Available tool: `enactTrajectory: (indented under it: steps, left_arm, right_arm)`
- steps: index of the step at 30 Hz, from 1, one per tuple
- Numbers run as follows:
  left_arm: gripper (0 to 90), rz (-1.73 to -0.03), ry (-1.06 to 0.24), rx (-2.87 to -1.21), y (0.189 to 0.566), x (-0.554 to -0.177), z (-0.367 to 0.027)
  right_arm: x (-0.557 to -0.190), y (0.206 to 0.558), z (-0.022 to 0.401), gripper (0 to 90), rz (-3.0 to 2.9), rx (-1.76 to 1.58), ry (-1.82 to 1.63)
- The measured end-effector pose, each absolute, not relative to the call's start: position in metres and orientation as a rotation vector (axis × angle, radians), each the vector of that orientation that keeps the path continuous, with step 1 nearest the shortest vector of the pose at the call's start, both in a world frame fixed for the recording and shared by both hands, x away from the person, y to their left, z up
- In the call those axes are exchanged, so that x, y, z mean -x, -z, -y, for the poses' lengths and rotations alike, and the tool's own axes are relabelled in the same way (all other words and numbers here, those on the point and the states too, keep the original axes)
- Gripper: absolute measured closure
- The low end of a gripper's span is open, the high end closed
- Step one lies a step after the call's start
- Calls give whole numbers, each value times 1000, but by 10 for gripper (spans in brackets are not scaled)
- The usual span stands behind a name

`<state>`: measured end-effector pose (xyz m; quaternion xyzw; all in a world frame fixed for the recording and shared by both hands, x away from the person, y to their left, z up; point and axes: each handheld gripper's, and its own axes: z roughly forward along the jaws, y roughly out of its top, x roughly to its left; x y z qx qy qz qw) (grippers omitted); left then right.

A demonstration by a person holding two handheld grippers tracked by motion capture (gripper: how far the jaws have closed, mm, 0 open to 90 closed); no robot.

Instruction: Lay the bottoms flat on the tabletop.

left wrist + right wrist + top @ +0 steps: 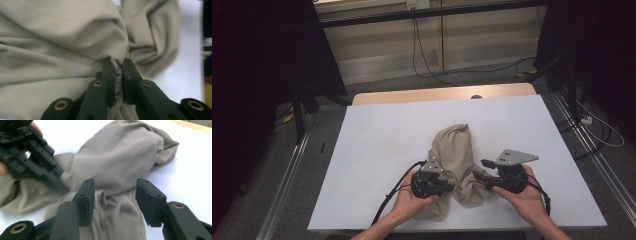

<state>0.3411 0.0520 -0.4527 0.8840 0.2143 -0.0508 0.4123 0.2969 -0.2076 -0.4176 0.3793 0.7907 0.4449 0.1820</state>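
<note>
High view: we count one crumpled beige cloth (454,162) near the front middle of the white table (377,140), two hands, two grippers, the left gripper (451,188) and right gripper (476,175) both at its near end, with bare tabletop to either side and behind. Left gripper view: we see the jaws narrow, pinching a fold of cloth (62,45). Right gripper view: jaws stand wide over the cloth (120,165), gripping nothing, with the left gripper (63,187) at upper left.

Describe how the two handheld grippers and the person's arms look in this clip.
Both the left gripper and right gripper are black, each with a grey three-cornered plate on top and a black cable trailing back. Their flat black jaws pivot on brass-coloured rivets. The forearms are bare, with no sleeves or gloves.
</note>
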Motion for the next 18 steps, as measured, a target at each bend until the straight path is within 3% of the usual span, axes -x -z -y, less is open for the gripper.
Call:
enactTrajectory:
  steps: [5, 8, 10, 12, 16, 18]
  left_arm:
    - [809, -472, 168, -2254, 454, -328, -49]
    - [735, -465, 166, -2247, 450, -326, -52]
    - [657, -475, 175, -2224, 447, -329, -58]
    - [580, -496, 157, -2201, 442, -332, -66]
    - [468, -569, 73, -2144, 432, -340, -84]
    - [429, -585, 20, -2144, 431, -345, -91]
  right_arm:
    - [-327, 421, 178, 311, -2272, -1044, -1264]
    - [-345, 432, 160, 240, -2300, -1036, -1176]
    - [-351, 444, 155, 245, -2326, -1084, -1139]
    - [-351, 454, 155, 328, -2356, -1093, -1059]
    - [-346, 458, 164, 686, -2364, -1100, -1062]
    - [-345, 454, 168, 768, -2385, -1103, -1056]
